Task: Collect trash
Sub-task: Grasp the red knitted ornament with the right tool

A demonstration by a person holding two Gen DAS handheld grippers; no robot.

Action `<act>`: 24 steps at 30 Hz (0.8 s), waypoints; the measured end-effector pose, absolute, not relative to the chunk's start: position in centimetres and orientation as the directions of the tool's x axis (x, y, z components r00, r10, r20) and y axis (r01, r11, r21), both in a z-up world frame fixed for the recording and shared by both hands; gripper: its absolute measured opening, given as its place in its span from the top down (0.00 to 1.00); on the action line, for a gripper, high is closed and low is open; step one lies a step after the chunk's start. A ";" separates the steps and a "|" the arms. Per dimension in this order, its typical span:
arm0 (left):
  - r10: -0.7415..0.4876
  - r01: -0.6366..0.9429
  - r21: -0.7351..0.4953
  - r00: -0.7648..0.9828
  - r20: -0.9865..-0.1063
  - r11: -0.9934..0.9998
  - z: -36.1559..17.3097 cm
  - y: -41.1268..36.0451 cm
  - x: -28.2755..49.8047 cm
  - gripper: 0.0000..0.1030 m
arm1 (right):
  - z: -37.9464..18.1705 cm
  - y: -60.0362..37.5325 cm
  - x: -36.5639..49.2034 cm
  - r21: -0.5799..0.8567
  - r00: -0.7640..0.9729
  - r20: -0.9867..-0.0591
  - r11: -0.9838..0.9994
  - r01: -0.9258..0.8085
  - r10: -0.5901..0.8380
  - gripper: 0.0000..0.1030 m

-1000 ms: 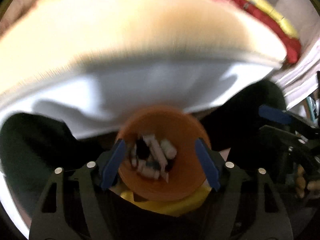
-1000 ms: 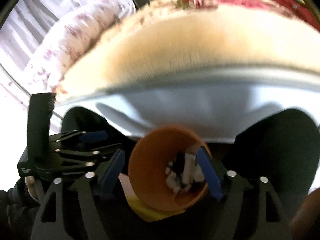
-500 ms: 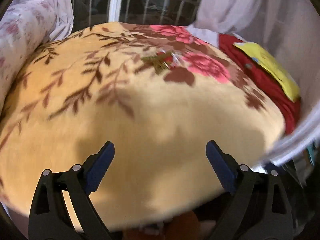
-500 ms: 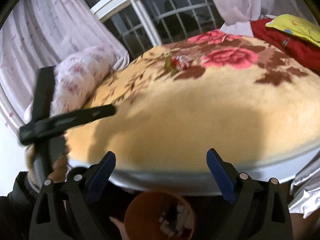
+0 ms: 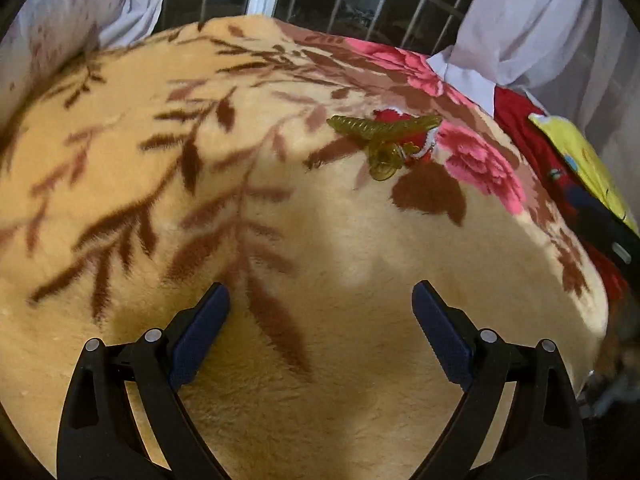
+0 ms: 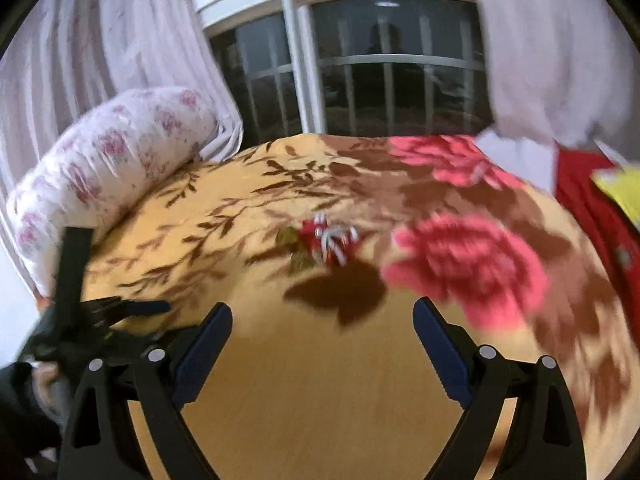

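A translucent olive hair claw [image 5: 384, 140] lies on the yellow floral blanket [image 5: 300, 240] of a bed, with a crumpled red and white wrapper [image 5: 418, 150] touching its far side. My left gripper [image 5: 320, 300] hovers open over the blanket, short of the claw, with nothing between its fingers. In the right wrist view the picture is blurred. There the wrapper [image 6: 332, 240] and the olive claw [image 6: 290, 246] sit ahead of my open, empty right gripper [image 6: 322, 316]. The left gripper [image 6: 120, 312] shows at that view's left edge.
A flowered bolster pillow [image 6: 100, 168] lies along the bed's left side. Red cloth [image 5: 520, 120] and a yellow item [image 5: 580, 160] lie at the right. A barred window [image 6: 380, 80] and pale curtains [image 6: 100, 40] stand behind the bed.
Both grippers have risen from an orange bin of trash below the bed's edge to over the blanket. Their jaws stand wider. The bin has left both views.
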State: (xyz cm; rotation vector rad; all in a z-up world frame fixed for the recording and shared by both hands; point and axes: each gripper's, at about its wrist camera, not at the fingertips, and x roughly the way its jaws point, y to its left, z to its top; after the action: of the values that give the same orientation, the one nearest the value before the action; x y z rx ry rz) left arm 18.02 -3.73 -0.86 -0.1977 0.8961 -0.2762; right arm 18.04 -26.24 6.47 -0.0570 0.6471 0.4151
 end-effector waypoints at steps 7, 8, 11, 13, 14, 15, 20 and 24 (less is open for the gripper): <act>-0.307 0.181 -0.249 0.599 -0.740 0.952 -1.2 -4.4 17.6 0.11 | 3.9 -23.1 26.7 -0.024 0.643 -0.671 0.857 -0.515 0.368 0.16; -0.309 0.183 -0.250 0.598 -0.739 0.951 -1.2 -4.4 17.6 0.11 | 3.7 -22.8 27.6 -0.030 0.638 -0.676 0.851 -0.524 0.369 0.16; -0.326 0.182 -0.272 0.596 -0.734 0.945 -1.3 -4.1 17.7 0.10 | 3.1 -22.3 29.5 -0.048 0.617 -0.697 0.834 -0.550 0.367 0.24; -0.334 0.181 -0.282 0.596 -0.730 0.942 -1.3 -4.0 17.7 0.10 | 2.5 -22.0 30.2 -0.067 0.610 -0.708 0.827 -0.559 0.355 0.32; -0.336 0.181 -0.285 0.597 -0.729 0.941 -1.3 -3.9 17.7 0.10 | 2.3 -21.8 30.6 -0.074 0.604 -0.714 0.820 -0.567 0.353 0.33; -0.336 0.182 -0.286 0.598 -0.728 0.941 -1.3 -3.9 17.7 0.10 | 2.0 -21.6 31.0 -0.077 0.598 -0.721 0.817 -0.572 0.351 0.35; -0.341 0.180 -0.293 0.600 -0.724 0.939 -1.3 -3.9 17.7 0.10 | 0.8 -20.5 32.8 -0.070 0.554 -0.753 0.794 -0.603 0.355 0.36; -0.339 0.177 -0.294 0.600 -0.724 0.939 -1.3 -3.9 17.6 0.10 | 0.3 -20.2 34.5 -0.023 0.531 -0.759 0.800 -0.599 0.376 0.36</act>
State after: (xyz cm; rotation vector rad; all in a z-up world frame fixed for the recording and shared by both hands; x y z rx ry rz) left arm 17.60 -3.91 -1.34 -0.1997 0.8786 -0.3012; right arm 34.45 -20.16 0.33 -0.2978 0.8243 0.5920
